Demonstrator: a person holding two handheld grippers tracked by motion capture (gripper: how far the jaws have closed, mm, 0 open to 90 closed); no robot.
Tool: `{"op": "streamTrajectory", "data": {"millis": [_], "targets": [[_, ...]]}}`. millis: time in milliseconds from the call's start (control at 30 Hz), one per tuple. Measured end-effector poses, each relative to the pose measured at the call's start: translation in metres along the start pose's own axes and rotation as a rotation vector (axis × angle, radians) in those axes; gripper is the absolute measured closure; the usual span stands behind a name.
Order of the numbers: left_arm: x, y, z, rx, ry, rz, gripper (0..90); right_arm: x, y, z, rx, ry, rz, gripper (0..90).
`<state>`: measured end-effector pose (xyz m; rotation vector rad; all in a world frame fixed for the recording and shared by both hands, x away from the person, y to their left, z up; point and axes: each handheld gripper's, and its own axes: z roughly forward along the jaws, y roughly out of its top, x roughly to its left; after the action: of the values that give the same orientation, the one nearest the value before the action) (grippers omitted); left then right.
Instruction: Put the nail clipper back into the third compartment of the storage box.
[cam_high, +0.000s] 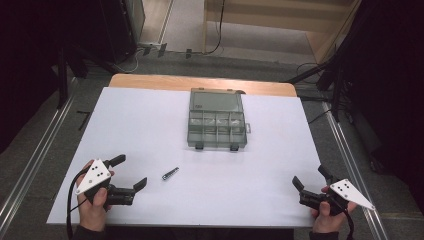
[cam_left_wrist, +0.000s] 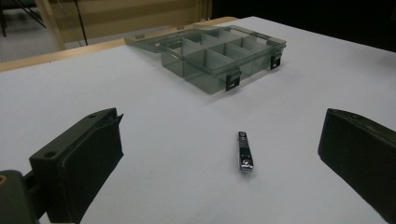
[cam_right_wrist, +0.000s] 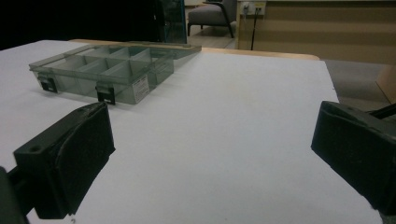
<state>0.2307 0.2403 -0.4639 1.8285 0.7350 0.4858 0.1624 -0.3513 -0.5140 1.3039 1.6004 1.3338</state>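
I have both claws low over the near edge of the white table (cam_high: 150, 125), one at each corner. My left claw (cam_high: 129, 172) is spread wide, its two black jaws well apart and holding nothing; in the left gripper view (cam_left_wrist: 219, 158) the jaws stand at the far sides of the frame with bare table between them. My right claw (cam_high: 311, 176) is spread just as wide and is also empty; in the right gripper view (cam_right_wrist: 210, 154) I see blank white surface between its jaws.

The nail clipper (cam_high: 170, 173) lies on the table just ahead of the left claw, touching neither jaw. From the high view it is a small metal sliver, its long axis running diagonally from near-left to far-right. The left gripper view gives me more: there the nail clipper (cam_left_wrist: 245, 151) lies between the jaws' lines, nearly lengthwise along my line of sight, its shiny broader end toward me and its darker end pointing away toward the box.

The clear compartment box (cam_high: 217, 120) sits at the far middle of the table, lid open and lying flat behind it. The high view shows a grid of small cells; I cannot make out anything in them. The left gripper view shows the box (cam_left_wrist: 219, 58) with two dark latches on its front, and the right gripper view shows it (cam_right_wrist: 107, 70) off to the left, with a small label on its end wall.
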Motion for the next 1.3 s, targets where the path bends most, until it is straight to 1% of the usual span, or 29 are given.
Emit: {"op": "streamTrajectory", "data": {"millis": [133,167,233,400,533,633,733,833,900,933,1067,1100,1133,1200,1233,1267,1300], "targets": [[-0.004,0.003,0.005,0.006,-0.019,0.001,0.0,0.0,0.0,0.0,0.0,0.003,0.0,0.0],[-0.005,0.004,0.006,0.009,-0.027,0.003,0.0,0.0,0.0,0.0,0.0,0.004,-0.002,0.0],[-0.007,0.006,0.011,0.032,-0.055,0.005,0.0,0.0,0.0,0.0,-0.001,0.005,-0.006,0.0],[-0.012,0.009,0.022,0.075,-0.066,0.003,0.0,0.0,0.0,0.0,0.0,0.005,-0.004,0.0],[-0.017,0.011,0.029,0.092,-0.079,0.014,0.0,0.0,0.0,0.0,0.002,0.005,-0.001,0.0],[-0.02,0.015,0.032,0.097,-0.095,0.011,0.0,0.0,0.0,0.0,0.002,0.004,-0.001,0.0],[-0.023,0.017,0.035,0.105,-0.094,0.018,0.0,0.0,0.0,0.0,0.002,0.004,-0.001,0.0],[-0.025,0.018,0.039,0.117,-0.104,0.013,0.0,0.001,0.0,0.001,0.004,0.005,-0.006,0.0],[-0.026,0.018,0.044,0.146,-0.119,0.011,0.0,0.001,0.0,0.001,0.003,0.006,-0.008,0.0],[-0.026,0.018,0.044,0.146,-0.119,0.011,0.0,0.001,0.0,0.001,0.003,0.006,-0.008,0.0],[-0.029,0.018,0.05,0.199,-0.124,0.011,0.0,0.0,0.0,0.001,0.002,0.006,-0.006,0.0],[-0.03,0.018,0.051,0.203,-0.122,0.011,0.7,0.001,0.0,0.001,0.004,0.005,-0.006,0.0],[-0.031,0.018,0.053,0.211,-0.113,0.001,2.8,0.001,0.0,0.001,0.004,0.005,-0.006,0.0],[-0.031,0.018,0.055,0.221,-0.113,-0.015,7.2,0.001,0.0,0.001,0.004,0.004,-0.008,0.0],[-0.031,0.018,0.055,0.221,-0.113,-0.015,10.8,0.001,0.0,0.001,0.005,0.004,-0.009,0.0],[-0.031,0.018,0.056,0.223,-0.104,-0.028,15.1,0.001,0.0,0.001,0.006,0.003,-0.008,0.0],[-0.031,0.018,0.059,0.251,-0.093,-0.03,15.7,0.001,0.0,0.001,0.005,0.003,-0.009,0.0]]}}
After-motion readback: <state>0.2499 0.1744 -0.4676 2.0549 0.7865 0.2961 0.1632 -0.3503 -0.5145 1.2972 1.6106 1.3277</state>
